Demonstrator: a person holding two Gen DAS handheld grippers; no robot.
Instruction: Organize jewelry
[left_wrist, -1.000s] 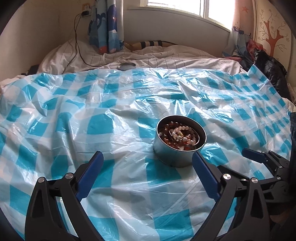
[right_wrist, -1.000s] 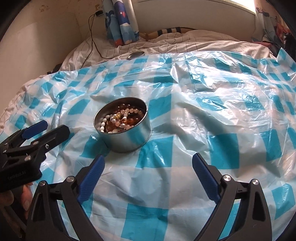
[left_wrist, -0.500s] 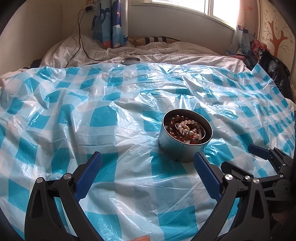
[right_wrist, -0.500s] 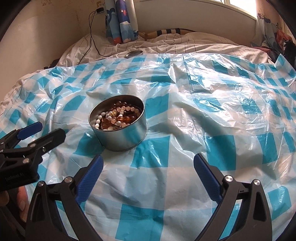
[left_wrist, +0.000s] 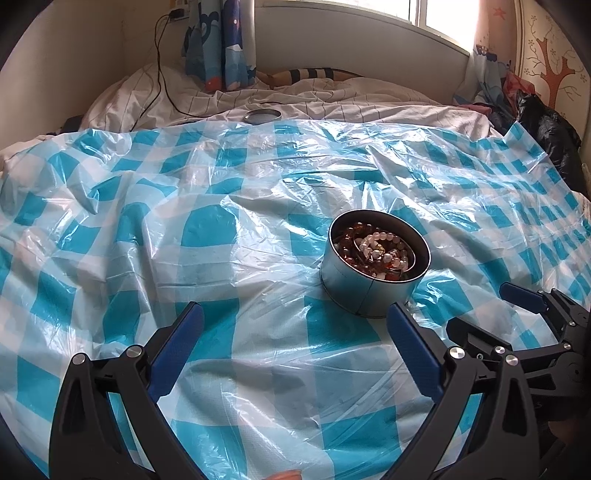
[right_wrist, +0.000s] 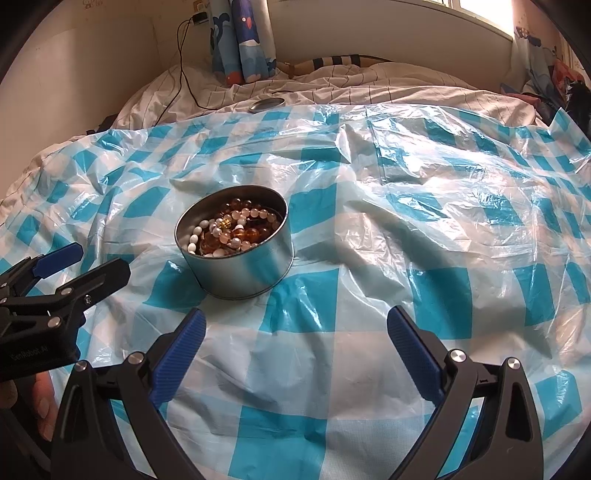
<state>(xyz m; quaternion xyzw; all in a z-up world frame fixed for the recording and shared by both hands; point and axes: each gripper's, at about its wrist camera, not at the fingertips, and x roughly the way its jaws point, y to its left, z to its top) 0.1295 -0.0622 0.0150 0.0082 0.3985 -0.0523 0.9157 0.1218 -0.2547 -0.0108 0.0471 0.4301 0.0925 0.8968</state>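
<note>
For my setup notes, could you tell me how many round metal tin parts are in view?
2: the open tin of beads sits on the checkered sheet; a flat round lid lies beyond the sheet's far edge, on the striped bedding.

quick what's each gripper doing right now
Left gripper: open, holding nothing.
Right gripper: open, holding nothing; round silver metal tin of beads sits untouched ahead.
</note>
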